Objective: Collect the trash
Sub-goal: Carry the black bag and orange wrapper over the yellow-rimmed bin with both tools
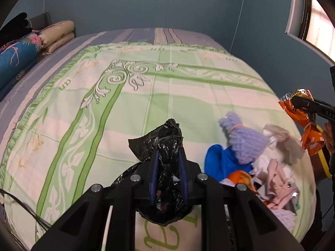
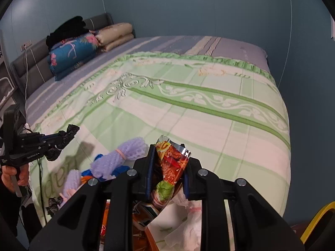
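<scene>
1. Left claw (image 1: 168, 156) is squeezed tight on a crumpled black plastic bag (image 1: 165, 144). I see its two blue pads (image 1: 154, 171) pressing the bag from both sides, and the bag sticks out past the tips.
2. My right claw (image 2: 169, 167) is pinched on a shiny red and orange snack wrapper (image 2: 170, 167). The wrapper stands up between the pads, with its torn silver top poking out.
3. Both claws are up off the bed (image 1: 146, 104), which has a green and cream cover.
4. In the left wrist view I see the right claw at the right edge, with the orange wrapper hanging from it.
5. In the right wrist view I see the left claw at the left edge, with a hand (image 2: 14, 175) on its handle.
6. A pile of trash sits at the near edge of the bed, between my two claws. It has a purple foam net (image 1: 242, 140), something blue (image 1: 222, 161), white tissue (image 1: 278, 142) and pink bits (image 1: 276, 177).
7. Far back on the bed I see a blue flowery roll (image 2: 71, 52) and folded tan bedding (image 2: 117, 33).
8. Something yellow (image 2: 320, 215) shows at the bottom right, but I cannot tell what it is.
</scene>
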The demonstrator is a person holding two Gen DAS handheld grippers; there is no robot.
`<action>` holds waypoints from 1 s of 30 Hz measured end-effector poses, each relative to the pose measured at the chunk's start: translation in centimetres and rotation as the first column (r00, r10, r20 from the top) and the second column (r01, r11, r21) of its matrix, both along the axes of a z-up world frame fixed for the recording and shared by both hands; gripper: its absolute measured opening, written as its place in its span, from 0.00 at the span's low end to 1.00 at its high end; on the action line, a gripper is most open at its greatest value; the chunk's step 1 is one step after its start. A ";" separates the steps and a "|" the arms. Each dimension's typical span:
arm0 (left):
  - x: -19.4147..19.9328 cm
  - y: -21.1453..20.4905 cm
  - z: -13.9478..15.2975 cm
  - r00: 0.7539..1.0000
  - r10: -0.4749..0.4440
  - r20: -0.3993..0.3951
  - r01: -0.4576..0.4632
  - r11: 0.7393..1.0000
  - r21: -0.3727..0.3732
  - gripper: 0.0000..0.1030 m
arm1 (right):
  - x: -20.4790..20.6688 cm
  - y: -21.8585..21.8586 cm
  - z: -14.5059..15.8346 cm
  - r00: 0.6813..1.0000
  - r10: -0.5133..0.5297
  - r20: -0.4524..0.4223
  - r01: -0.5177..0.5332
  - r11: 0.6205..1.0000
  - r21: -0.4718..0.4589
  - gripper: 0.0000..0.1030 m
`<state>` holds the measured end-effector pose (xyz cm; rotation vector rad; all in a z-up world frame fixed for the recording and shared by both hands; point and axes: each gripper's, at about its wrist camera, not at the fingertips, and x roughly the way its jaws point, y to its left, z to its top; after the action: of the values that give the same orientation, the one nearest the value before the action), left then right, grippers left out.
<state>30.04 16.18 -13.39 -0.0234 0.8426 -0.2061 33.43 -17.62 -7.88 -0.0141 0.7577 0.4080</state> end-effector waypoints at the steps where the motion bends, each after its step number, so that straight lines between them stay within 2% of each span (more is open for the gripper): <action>1: -0.4 0.0 0.5 1.000 0.006 0.009 -0.006 1.000 0.000 0.17 | -0.4 -0.3 0.6 1.000 0.006 -0.002 -0.006 1.000 0.029 0.20; 10: -3.3 0.0 4.5 0.997 0.026 0.079 -0.023 0.999 -0.036 0.17 | -4.1 -2.5 4.5 0.997 -0.019 0.073 0.013 0.997 0.078 0.20; 15: -4.9 -1.7 7.1 0.991 0.011 0.132 -0.003 0.998 -0.062 0.17 | -6.7 -4.3 6.1 0.993 -0.040 0.113 0.029 0.994 0.101 0.20; 24: -7.1 -8.2 10.2 0.977 -0.065 0.203 0.095 0.985 -0.146 0.17 | -11.7 -9.5 7.9 0.976 -0.118 0.184 0.097 0.988 0.120 0.20; 30: -7.7 -13.9 11.0 0.966 -0.128 0.225 0.175 0.964 -0.200 0.17 | -15.6 -14.8 8.7 0.940 -0.242 0.239 0.213 0.967 0.141 0.20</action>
<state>22.34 2.32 -2.41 -0.1406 0.6077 -0.4386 17.85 -32.42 0.77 0.1249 0.4741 0.2209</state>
